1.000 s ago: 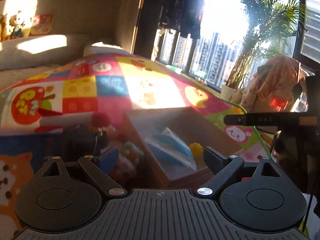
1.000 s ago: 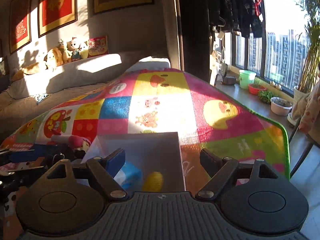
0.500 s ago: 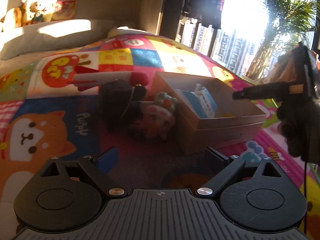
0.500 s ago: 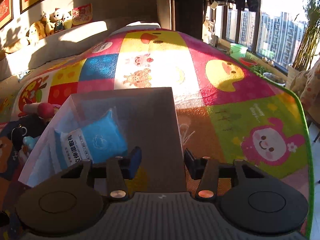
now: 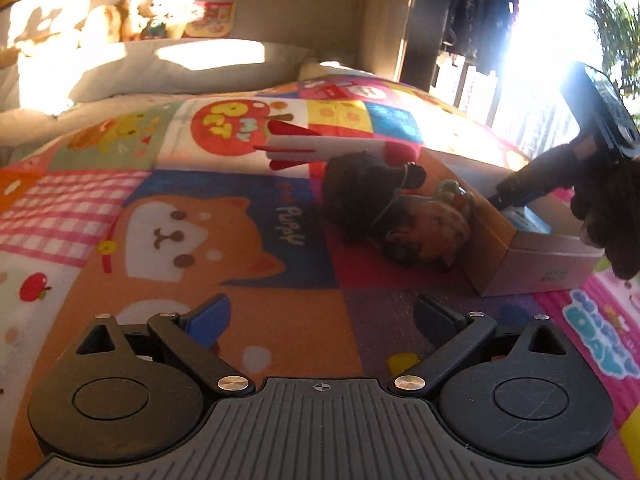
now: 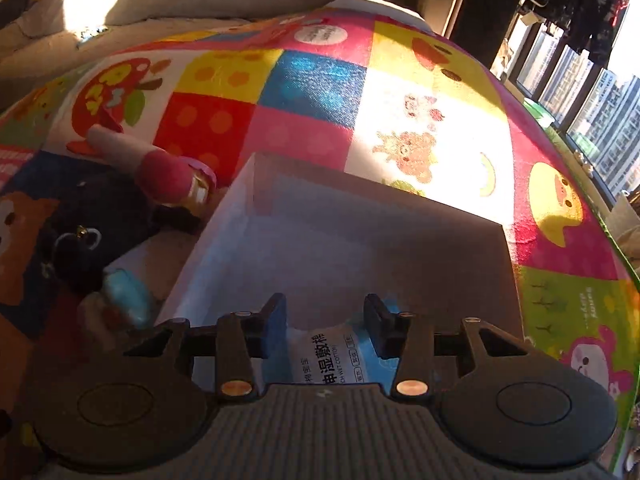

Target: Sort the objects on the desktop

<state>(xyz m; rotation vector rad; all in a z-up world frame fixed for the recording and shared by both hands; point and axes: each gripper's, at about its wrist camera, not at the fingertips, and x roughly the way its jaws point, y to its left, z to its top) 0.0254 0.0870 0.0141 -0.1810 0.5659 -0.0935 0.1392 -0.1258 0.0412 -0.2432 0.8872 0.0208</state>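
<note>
Left wrist view: my left gripper (image 5: 320, 316) hangs low over the patchwork mat (image 5: 200, 208), fingers wide apart and holding nothing
Loose pile: a white-and-red plush rocket (image 5: 332, 148), a dark plush toy (image 5: 368, 192) and a brownish figure toy (image 5: 432, 232) lie bunched together on the mat, the figure touching the left wall of the cardboard box (image 5: 536, 268)
Other hand: the right gripper body (image 5: 568, 160) reaches in over the box from the right, held by a dark gloved hand (image 5: 608, 216)

Right wrist view: my right gripper (image 6: 324, 316) is down inside the cardboard box (image 6: 440, 240), fingers partly closed with a blue wet-cotton packet (image 6: 332, 356) between them
Grip: the fingers stand either side of the packet's top edge; I cannot tell whether they actually pinch it
Packet place: low in the box at the near end; the rest of the box floor looks bare
Outside the box: rocket (image 6: 160, 168), dark plush (image 6: 88, 224) and a small teal-topped toy (image 6: 128, 300) sit just beside the left wall

Step in hand: I judge this as the right hand handling the packet inside the box, either setting it down or taking hold
Next move: settle the packet, lift the right gripper out, then bring the left forward onto the nearest toy, fingers straddling it before closing
Risk: the toys are tangled, so one may drag another
</note>
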